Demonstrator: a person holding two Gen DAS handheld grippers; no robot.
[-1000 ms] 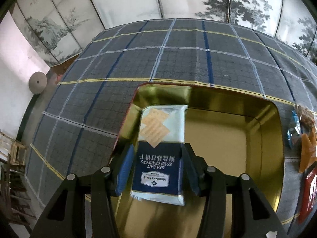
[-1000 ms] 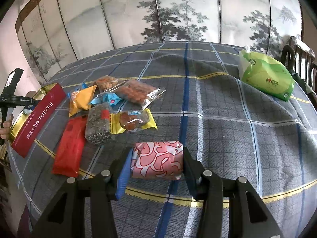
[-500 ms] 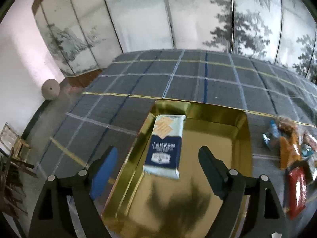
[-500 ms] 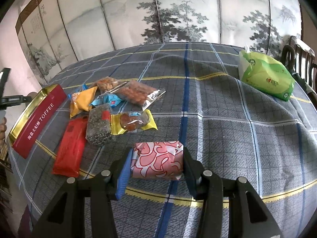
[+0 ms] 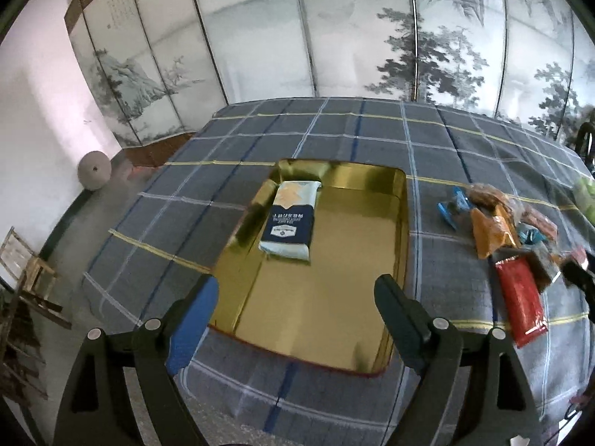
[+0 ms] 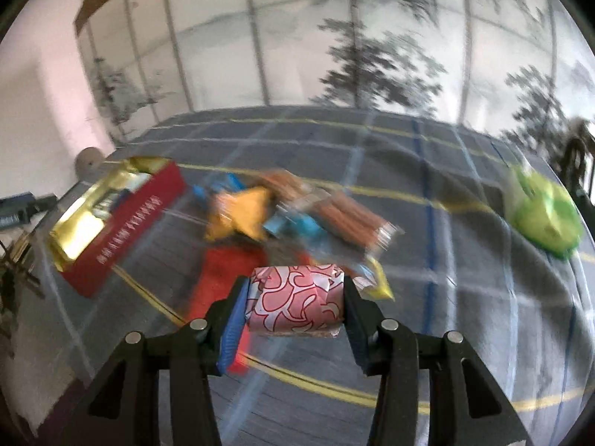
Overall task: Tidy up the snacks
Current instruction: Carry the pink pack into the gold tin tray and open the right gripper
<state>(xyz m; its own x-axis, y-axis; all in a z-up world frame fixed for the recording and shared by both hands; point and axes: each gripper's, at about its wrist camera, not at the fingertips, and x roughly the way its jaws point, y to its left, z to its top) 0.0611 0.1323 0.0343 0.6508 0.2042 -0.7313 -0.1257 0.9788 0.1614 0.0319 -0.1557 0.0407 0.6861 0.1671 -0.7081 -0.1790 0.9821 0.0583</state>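
Observation:
A gold tin (image 5: pixel 399 238) with red outer walls lies open on the plaid tablecloth. Inside it, at the far left, rests a blue and white cracker pack (image 5: pixel 292 225). My left gripper (image 5: pixel 295 308) hangs open above the tin's near edge, nothing between its fingers. In the blurred right wrist view, my right gripper (image 6: pixel 293 306) is shut on a pink and white patterned packet (image 6: pixel 295 304), lifted off the cloth. The same tin (image 6: pixel 122 223) shows at the left there. A heap of loose snacks (image 6: pixel 293 215) lies beyond the packet; the heap (image 5: pixel 498 223) also sits right of the tin.
A long red packet (image 5: pixel 520 301) lies at the near side of the heap. A green bag (image 6: pixel 543 219) sits at the table's far right. A painted folding screen stands behind the table. A wooden chair (image 5: pixel 29 275) stands on the floor at left.
My left gripper let go of the cracker pack in the tin, opened wide and drew back and up. My right gripper lifted the pink packet off the cloth and swung toward the tin.

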